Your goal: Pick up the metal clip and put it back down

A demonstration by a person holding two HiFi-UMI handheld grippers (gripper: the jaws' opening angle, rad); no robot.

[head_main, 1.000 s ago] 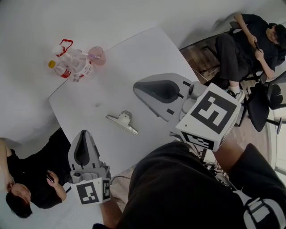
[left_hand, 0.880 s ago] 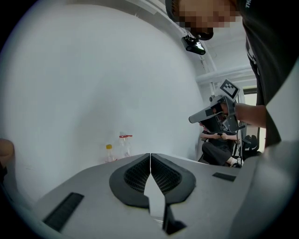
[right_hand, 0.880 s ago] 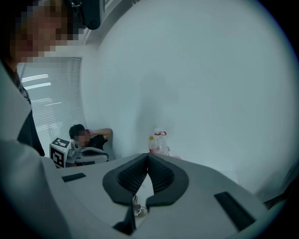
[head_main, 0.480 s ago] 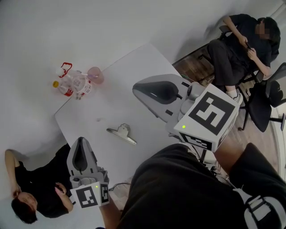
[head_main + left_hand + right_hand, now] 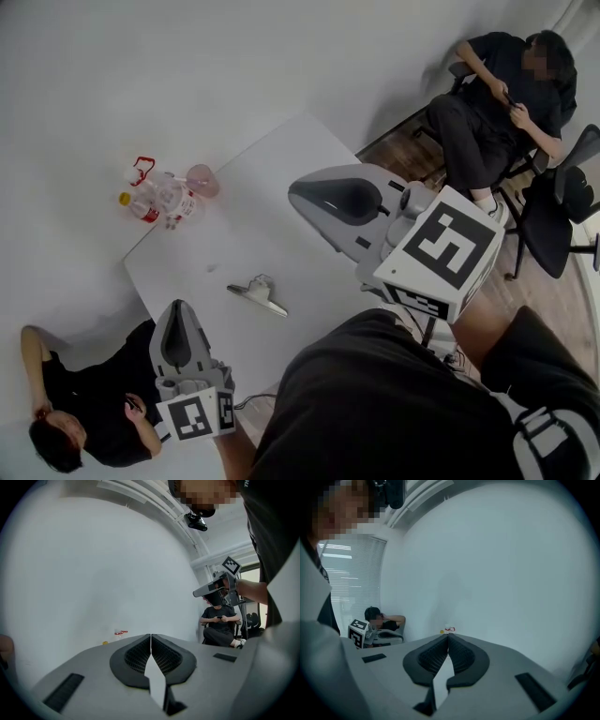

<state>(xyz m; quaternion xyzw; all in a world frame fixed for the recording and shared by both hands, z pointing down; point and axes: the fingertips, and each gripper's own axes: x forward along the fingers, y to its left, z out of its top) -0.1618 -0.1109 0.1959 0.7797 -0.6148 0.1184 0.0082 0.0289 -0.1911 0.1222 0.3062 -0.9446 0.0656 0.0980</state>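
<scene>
The metal clip [image 5: 258, 295] is a silvery-grey piece: a long flat bar with a small looped handle rising from its middle. It lies flat on the white counter [image 5: 244, 220], towards the near edge, with its long bar slanting from far left to near right.

The left gripper [image 5: 176, 309] hangs near and left of the clip, well apart from it, over the counter's near left edge. The right gripper [image 5: 298, 193] hovers far and right of the clip, also apart. The clip sits between the two, touched by neither. In each gripper view the jaws are pressed together at the tips with nothing between them, so both are clenched and empty.

Both grippers have smooth matte grey shells, with dark ribbed pads [image 5: 138, 656] along the inner faces. Each carries a cube with black-and-white square markers [image 5: 448, 248]. The counter is plain and smooth. At its far left corner stand clear plastic bottles [image 5: 159, 197] with red labels, just beside a pink cup [image 5: 202, 179].
</scene>
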